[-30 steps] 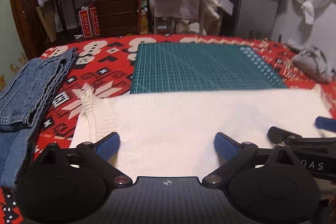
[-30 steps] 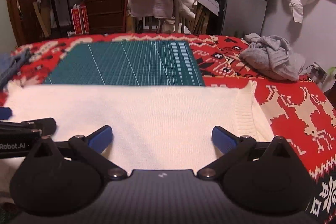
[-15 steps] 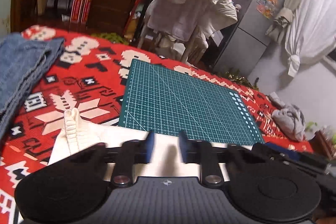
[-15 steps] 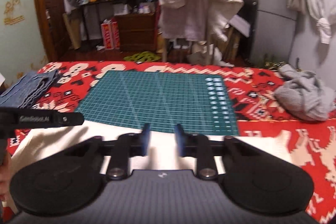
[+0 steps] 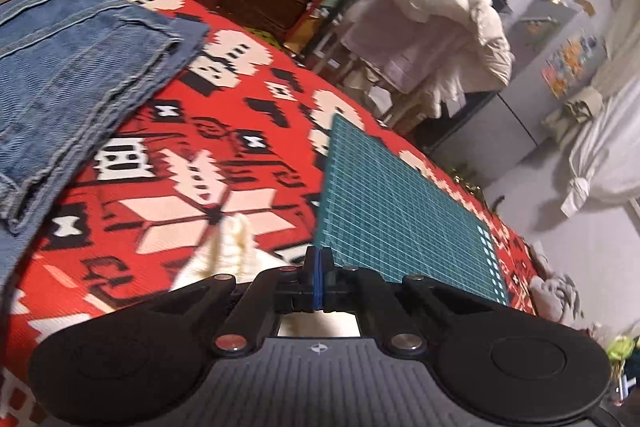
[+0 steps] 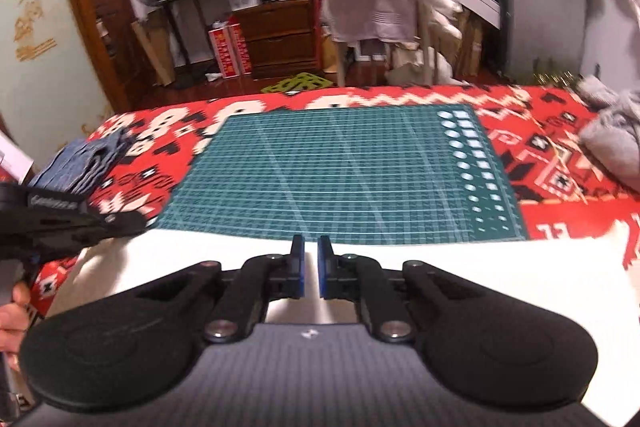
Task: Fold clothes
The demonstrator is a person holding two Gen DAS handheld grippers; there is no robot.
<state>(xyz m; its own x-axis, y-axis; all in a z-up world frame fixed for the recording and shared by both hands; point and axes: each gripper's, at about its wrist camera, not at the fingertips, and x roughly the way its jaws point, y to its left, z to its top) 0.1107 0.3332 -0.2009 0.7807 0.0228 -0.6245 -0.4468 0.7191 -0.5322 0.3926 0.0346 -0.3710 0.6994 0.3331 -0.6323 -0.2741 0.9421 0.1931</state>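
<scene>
While both tongs pinch it, the white sweater (image 6: 460,279) lies crosswise.

Cream sweater (image 6: 440,279); teal gridded mat (image 6: 340,171) (white lines).

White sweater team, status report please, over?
Left gripper shut. Right gripper nearly shut. White sweater lifted at near edge. Nothing blocking.

The white sweater (image 6: 440,279) is mostly hidden behind the right gripper (image 6: 311,267), and the picture's right edge cuts it off. In the left wrist view only a ribbed corner shows; the left gripper (image 5: 318,281) covers the rest. The jeans (image 5: 72,75) run off the left edge. The cutting mat (image 6: 344,167) looks smeared. The grey cloth pile (image 6: 612,143) is blurry, maybe a hoodie.
</scene>
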